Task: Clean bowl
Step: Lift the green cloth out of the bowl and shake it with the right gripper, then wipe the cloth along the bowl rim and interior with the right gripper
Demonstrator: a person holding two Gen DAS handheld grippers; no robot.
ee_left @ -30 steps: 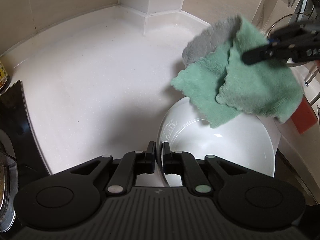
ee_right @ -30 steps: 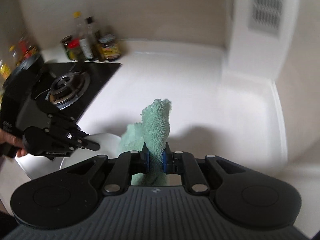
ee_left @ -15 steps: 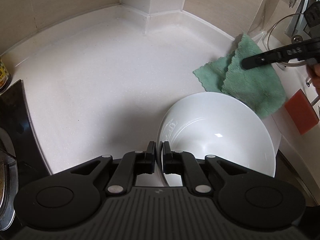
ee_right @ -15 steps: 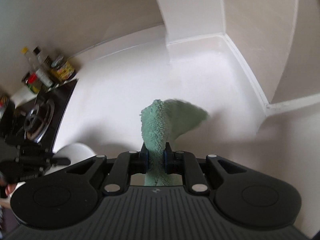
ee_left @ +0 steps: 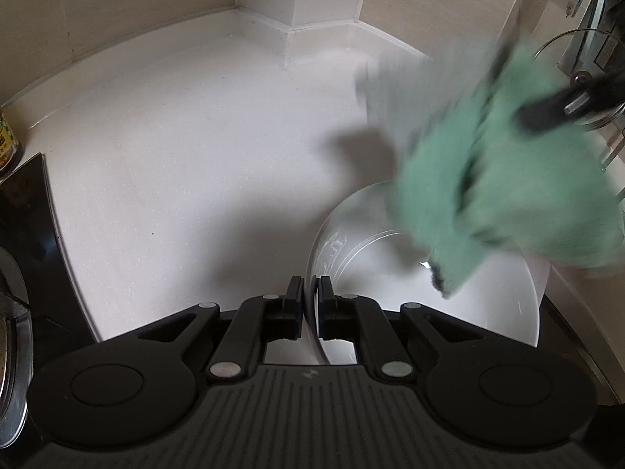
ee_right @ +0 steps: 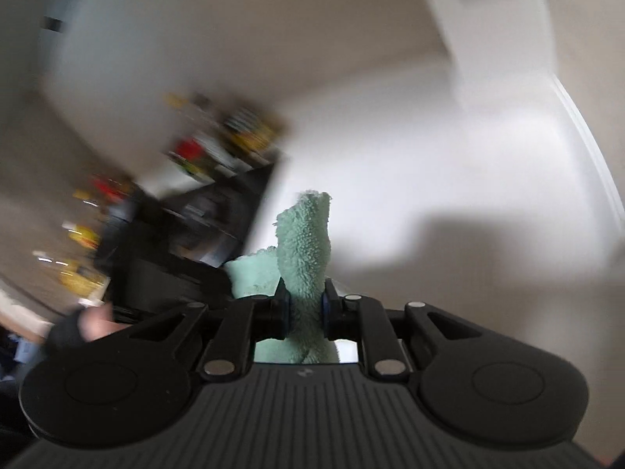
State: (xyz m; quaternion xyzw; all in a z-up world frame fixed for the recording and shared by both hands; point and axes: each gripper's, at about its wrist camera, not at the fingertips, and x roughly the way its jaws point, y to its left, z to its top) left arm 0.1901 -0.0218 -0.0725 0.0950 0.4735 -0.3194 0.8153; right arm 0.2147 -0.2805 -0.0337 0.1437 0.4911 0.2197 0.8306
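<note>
- Broad bare stretch of white countertop (ee_left: 175,148) reaching left and back to the wall corner; black stove edge (ee_left: 35,211) at far left.
- Left gripper (ee_left: 311,297) pinched narrow on the near rim of the white bowl (ee_left: 429,312) by the counter's right edge.
- Right gripper (ee_right: 304,303) clamped on the green cloth (ee_left: 508,195), blurred, hanging over the bowl's far side.
- Glossy, plain white inside.

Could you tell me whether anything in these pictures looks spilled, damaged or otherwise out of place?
Nothing looks spilled or broken. The white bowl is held by its rim in the left tongs, and the green cloth, pinched in the right tongs, hangs over it. The cloth and the right view are motion-blurred, so fine detail is unclear.
</note>
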